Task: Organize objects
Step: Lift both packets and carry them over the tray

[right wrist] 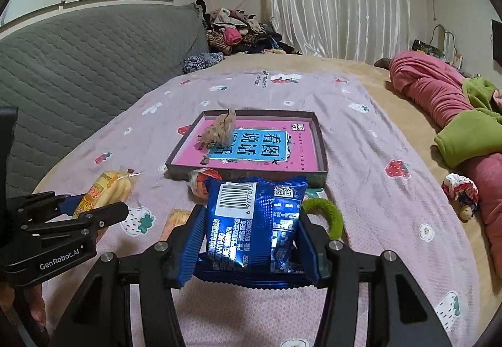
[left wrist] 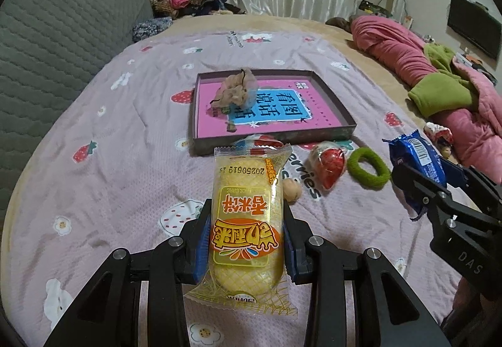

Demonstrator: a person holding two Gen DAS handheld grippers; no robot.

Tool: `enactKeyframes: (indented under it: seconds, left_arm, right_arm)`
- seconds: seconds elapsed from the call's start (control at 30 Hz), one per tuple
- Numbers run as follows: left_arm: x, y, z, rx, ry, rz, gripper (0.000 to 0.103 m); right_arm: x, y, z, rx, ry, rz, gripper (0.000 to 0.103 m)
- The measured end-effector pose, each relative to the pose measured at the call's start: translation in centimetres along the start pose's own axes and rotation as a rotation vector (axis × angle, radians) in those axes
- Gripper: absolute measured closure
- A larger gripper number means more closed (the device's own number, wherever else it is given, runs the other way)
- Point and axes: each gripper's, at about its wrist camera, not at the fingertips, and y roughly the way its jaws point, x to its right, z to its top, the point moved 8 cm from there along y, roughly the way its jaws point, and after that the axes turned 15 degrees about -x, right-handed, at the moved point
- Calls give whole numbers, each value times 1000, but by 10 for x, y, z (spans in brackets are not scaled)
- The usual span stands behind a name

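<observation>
Snacks are in both grippers, lifted clear of the bed (left wrist: pixel 131 115). The left gripper (left wrist: pixel 246 240) is clamped on a yellow rice-cracker packet (left wrist: pixel 248 221), its blue pads pressing the wrapper from either side; the packet stands upright between them. The right gripper (right wrist: pixel 251 237) grasps a blue biscuit packet (right wrist: pixel 254 221) in the same way, barcode side facing the camera.

Ahead of both, on the strawberry-print blanket, sits a shallow dark box tray (left wrist: pixel 332 96) with a pink book (left wrist: pixel 320 115) lying flat on its floor and a beige drawstring pouch (left wrist: pixel 237 90) resting on the book's far left corner. That makes 2 things already in the tray, so the sorting looks partly done.

Left on the blanket, just in front of the tray's near wall: a red-and-white wrapped sweet (left wrist: pixel 328 165), a green hair scrunchie (left wrist: pixel 368 168) beside it, a small tan round object (left wrist: pixel 293 188) and another red-and-white wrapper (left wrist: pixel 260 140) half hidden behind the yellow packet. The right wrist view also shows an orange packet (right wrist: pixel 175 221) lying near the right gripper.

By my reading, the 2 held packets go to the tray next, then at least 5 loose items remain to collect. A crumpled patterned cloth bundle (left wrist: pixel 439 134) lies further right, near the pink quilt (left wrist: pixel 408 55); whether it belongs to the job I cannot tell.
</observation>
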Motion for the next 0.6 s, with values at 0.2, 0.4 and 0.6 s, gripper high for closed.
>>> enactKeyframes:
  seconds: [0.2,0.4,0.6]
  left_arm:
    - [3,-12,-4,16,-3,-5,64]
    - [4,-18,-7,22,-3,-13,64]
    - [4,-25,4,42,-6,-16,64]
  right_arm:
    - [0,-10,-7,7,-9,-3,49]
    - [3,-14,-9,7,-4,-7,49]
    - [3,-18,-1,13,7,0,49]
